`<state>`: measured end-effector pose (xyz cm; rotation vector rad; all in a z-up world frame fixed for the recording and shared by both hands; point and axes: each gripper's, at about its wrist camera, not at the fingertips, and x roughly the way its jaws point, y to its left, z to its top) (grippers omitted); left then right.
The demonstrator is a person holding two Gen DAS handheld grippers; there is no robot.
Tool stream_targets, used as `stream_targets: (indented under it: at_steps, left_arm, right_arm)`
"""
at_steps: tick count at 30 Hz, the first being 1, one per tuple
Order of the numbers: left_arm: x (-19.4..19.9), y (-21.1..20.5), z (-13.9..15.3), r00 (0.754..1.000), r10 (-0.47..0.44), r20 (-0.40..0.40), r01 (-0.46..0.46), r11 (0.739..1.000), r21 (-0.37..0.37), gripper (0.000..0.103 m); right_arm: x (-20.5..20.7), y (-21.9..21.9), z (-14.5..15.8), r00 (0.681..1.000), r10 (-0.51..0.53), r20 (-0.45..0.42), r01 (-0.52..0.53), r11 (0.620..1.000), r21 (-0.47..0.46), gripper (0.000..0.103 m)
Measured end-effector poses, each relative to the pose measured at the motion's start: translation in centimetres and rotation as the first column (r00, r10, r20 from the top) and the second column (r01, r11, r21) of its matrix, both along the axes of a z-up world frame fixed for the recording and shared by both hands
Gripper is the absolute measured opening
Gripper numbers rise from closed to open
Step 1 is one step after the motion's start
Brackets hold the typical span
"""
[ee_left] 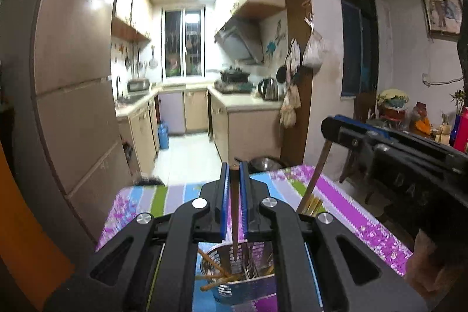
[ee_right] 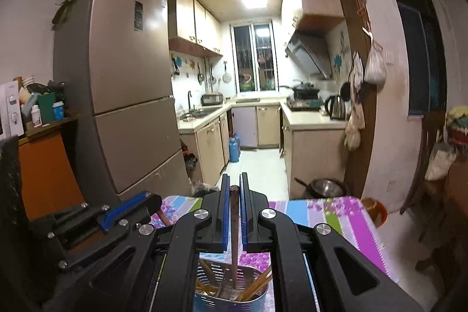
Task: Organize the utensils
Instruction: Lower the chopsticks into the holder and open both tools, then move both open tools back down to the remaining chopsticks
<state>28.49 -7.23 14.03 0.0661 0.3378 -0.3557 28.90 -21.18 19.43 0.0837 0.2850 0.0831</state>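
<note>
The left tool is clamped on a dark brown wooden chopstick, its blue-lined jaws pressed against the stick on both sides. The stick hangs tip down, over the mouth of a perforated round steel utensil holder at six o'clock in the left wrist view. Several pale wooden chopsticks already lean inside that holder. At three o'clock the right tool crosses the view, with a brown stick angling down from it.

The right tool is likewise closed on a reddish-brown wooden chopstick, whose tip points down into the same steel holder at six o'clock, among the sticks leaning there. The left tool shows at nine o'clock in this view.

The holder stands on a worktop covered by a cloth striped in purple, blue and green with flowers. Beyond it, at twelve o'clock, a kitchen opens; a tall beige refrigerator stands at ten o'clock.
</note>
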Motion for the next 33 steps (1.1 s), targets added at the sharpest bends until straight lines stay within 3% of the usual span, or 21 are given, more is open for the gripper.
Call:
stream_targets:
  at_steps: [8, 18, 22, 25, 26, 29, 33]
  left_arm:
    - [1.6, 0.5, -2.2, 0.998, 0.006, -0.066, -0.005, 1.0, 0.03, 0.006]
    - [-0.3, 2.9, 2.4, 0.999, 0.054, -0.003, -0.054, 0.997, -0.052, 0.006]
    - [-4.7, 4.7, 4.8, 0.993, 0.074, 0.097, -0.068, 0.996, -0.055, 0.006]
    - [-9.8, 6.0, 5.5, 0.978, 0.07, 0.194, -0.069, 0.998, -0.008, 0.007]
    - [-11.7, 6.3, 5.4, 0.972, 0.067, 0.225, -0.073, 0.997, 0.019, 0.013]
    - [-18.0, 7.3, 3.6, 0.959, 0.031, 0.282, -0.06, 0.994, 0.095, 0.033]
    - [-23.9, 8.2, -0.9, 0.972, 0.001, 0.234, -0.042, 0.984, 0.171, 0.035]
  right_arm:
    - [2.1, 0.5, -2.3, 0.997, 0.007, -0.08, -0.006, 1.0, 0.008, 0.008]
    - [-1.7, -1.4, 0.0, 0.999, -0.012, -0.048, 0.012, 1.0, -0.013, 0.008]
    - [-7.5, -4.6, 0.8, 1.0, -0.014, -0.027, 0.013, 0.999, -0.052, 0.008]
    - [-13.4, -7.1, 0.1, 1.0, -0.007, -0.02, 0.005, 0.995, -0.097, 0.008]
    - [-15.7, -7.8, -0.4, 1.0, -0.009, -0.015, 0.007, 0.992, -0.127, 0.008]
    - [-22.7, -10.1, -2.9, 1.0, -0.025, -0.019, 0.02, 0.979, -0.201, 0.008]
    - [-30.2, -13.0, -7.5, 0.996, -0.065, -0.061, 0.05, 0.973, -0.226, 0.008]
